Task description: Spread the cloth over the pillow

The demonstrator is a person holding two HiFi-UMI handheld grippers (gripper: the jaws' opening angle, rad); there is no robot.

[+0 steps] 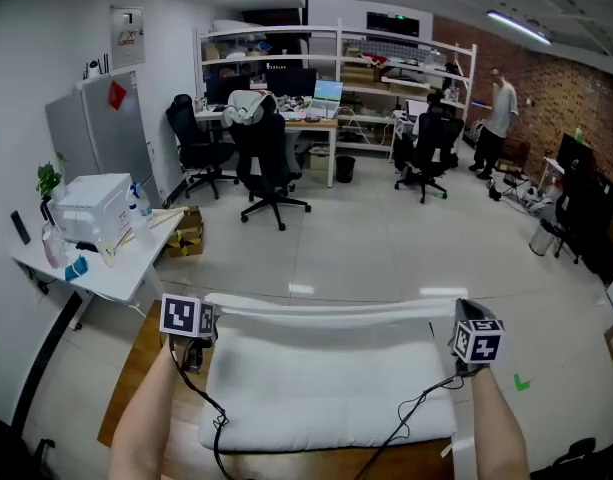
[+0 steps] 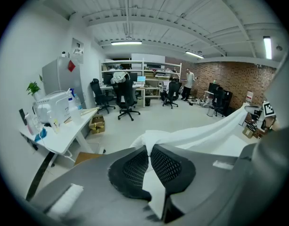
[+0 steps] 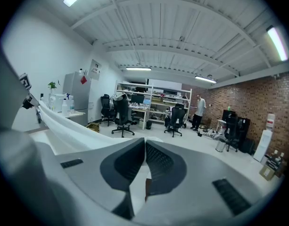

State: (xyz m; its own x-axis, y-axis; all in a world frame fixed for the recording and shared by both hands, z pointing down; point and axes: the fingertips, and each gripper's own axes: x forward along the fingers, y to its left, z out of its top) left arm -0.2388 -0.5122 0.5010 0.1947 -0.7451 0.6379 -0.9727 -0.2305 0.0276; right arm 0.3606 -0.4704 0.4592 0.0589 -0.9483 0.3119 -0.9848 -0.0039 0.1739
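Note:
A white pillow lies on a wooden table just below me. The white cloth is pulled into a taut band above the pillow's far edge, held between both grippers. My left gripper is shut on the cloth's left end. In the left gripper view the cloth bunches at the shut jaws of the left gripper and runs right. My right gripper is shut on the right end. In the right gripper view the cloth stretches away to the left from the right gripper.
A white desk with a printer and bottles stands to the left. Office chairs, shelves with monitors and a standing person are far across the floor. Black cables hang from the grippers over the pillow's front.

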